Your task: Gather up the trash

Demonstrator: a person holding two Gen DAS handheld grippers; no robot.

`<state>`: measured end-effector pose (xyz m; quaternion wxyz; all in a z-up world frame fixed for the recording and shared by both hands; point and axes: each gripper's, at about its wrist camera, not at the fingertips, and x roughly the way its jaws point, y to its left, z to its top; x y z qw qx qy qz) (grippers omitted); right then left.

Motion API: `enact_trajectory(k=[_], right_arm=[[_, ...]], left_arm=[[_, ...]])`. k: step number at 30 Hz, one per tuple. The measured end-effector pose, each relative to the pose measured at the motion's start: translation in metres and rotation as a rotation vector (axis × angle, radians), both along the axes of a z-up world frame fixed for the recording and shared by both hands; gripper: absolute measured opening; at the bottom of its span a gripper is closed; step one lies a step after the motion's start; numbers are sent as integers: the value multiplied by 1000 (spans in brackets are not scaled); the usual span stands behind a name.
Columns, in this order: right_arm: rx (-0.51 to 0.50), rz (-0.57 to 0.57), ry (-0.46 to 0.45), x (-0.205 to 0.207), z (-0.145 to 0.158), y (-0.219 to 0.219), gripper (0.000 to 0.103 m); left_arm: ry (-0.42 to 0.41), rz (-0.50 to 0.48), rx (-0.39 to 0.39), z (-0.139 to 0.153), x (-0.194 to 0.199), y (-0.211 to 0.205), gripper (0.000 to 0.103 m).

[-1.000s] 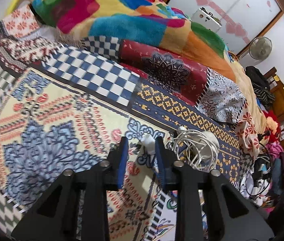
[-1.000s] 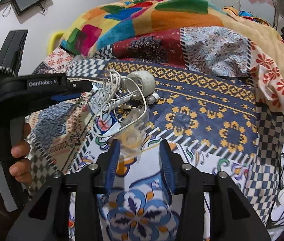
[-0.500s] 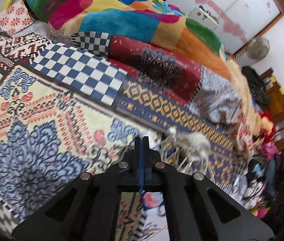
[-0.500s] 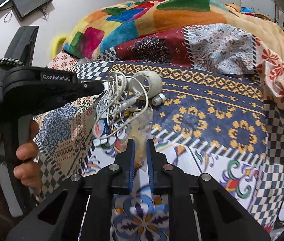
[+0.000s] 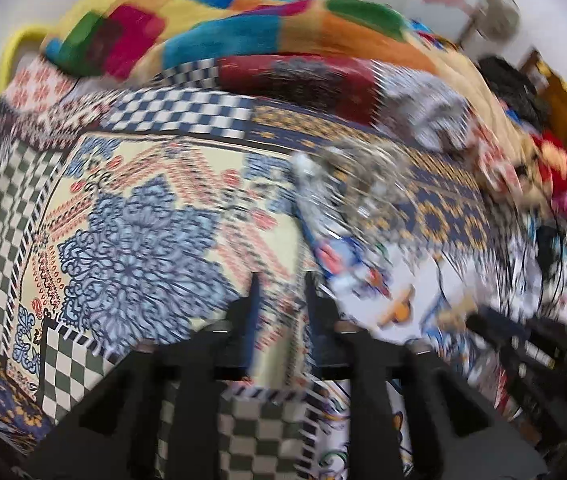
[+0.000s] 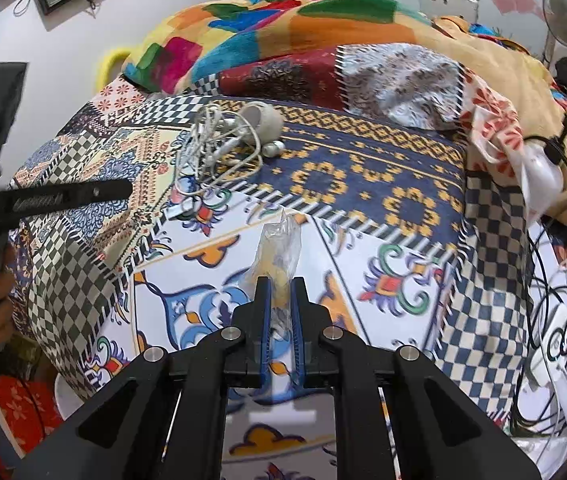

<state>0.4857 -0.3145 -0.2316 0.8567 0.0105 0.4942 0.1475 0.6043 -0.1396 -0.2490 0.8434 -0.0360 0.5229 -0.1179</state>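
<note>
My right gripper point(image 6: 280, 285) is shut on a crumpled clear plastic wrapper point(image 6: 277, 249) and holds it above the patterned bedspread point(image 6: 363, 240). My left gripper point(image 5: 281, 280) is open and empty, its jaws a little apart above the bedspread point(image 5: 135, 216); this view is blurred by motion. It also shows in the right wrist view point(image 6: 123, 189) at the left, held by a hand. A small white and red scrap point(image 6: 187, 209) lies on the bed near the cables.
A tangle of white cables point(image 6: 219, 148) and a beige round object point(image 6: 265, 120) lie on the bed; the cables show blurred in the left wrist view point(image 5: 363, 184). Colourful blankets point(image 6: 283, 36) are piled behind. Black wires and clutter point(image 6: 555, 304) hang at the right edge.
My right gripper closed on the clear wrapper and lifted it back from the cables. My left gripper shut, then opened again and pulled back and left, away from the cables.
</note>
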Motion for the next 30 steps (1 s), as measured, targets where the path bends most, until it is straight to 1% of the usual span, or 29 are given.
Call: enact_trajectory(k=[1, 2, 4, 6, 8, 10, 11, 13, 15, 16, 17, 20, 23, 26, 30], right_arm=[[2, -4, 8, 1, 0, -2, 9], [-3, -11, 13, 2, -1, -3, 9], [-1, -26, 20, 4, -2, -6, 10], [18, -23, 57, 7, -5, -8, 12], [37, -14, 90, 7, -9, -8, 21], [43, -6, 92, 4, -12, -9, 29], [40, -1, 84, 2, -12, -8, 37], [15, 7, 71, -2, -11, -4, 45], [-3, 15, 60, -4, -12, -1, 45], [-4, 21, 61, -4, -13, 0, 45], [-3, 21, 61, -5, -13, 1, 45], [10, 14, 58, -5, -13, -1, 45], [24, -5, 64, -4, -13, -3, 45], [32, -26, 73, -5, -11, -7, 45], [35, -43, 82, -10, -10, -10, 45]], left_arm=[[-8, -24, 19, 1, -3, -9, 50], [-21, -47, 36, 2, -6, -18, 53], [-27, -79, 67, -1, -7, -35, 54], [-5, -80, 66, -7, -1, -45, 54], [13, -58, 55, -14, 7, -49, 54], [8, -12, 60, -19, 14, -50, 54], [-19, 21, 74, -20, 17, -49, 54], [-48, 63, 99, -21, 20, -46, 54], [-71, 101, 104, -23, 22, -37, 47], [-84, 108, 108, -23, 21, -32, 33], [-91, 103, 116, -23, 19, -27, 27], [-103, 90, 122, -24, 12, -9, 27], [-93, 83, 140, -24, 1, 7, 27], [-64, 91, 119, -23, -16, 28, 26], [-28, 93, 81, -23, -42, 43, 27]])
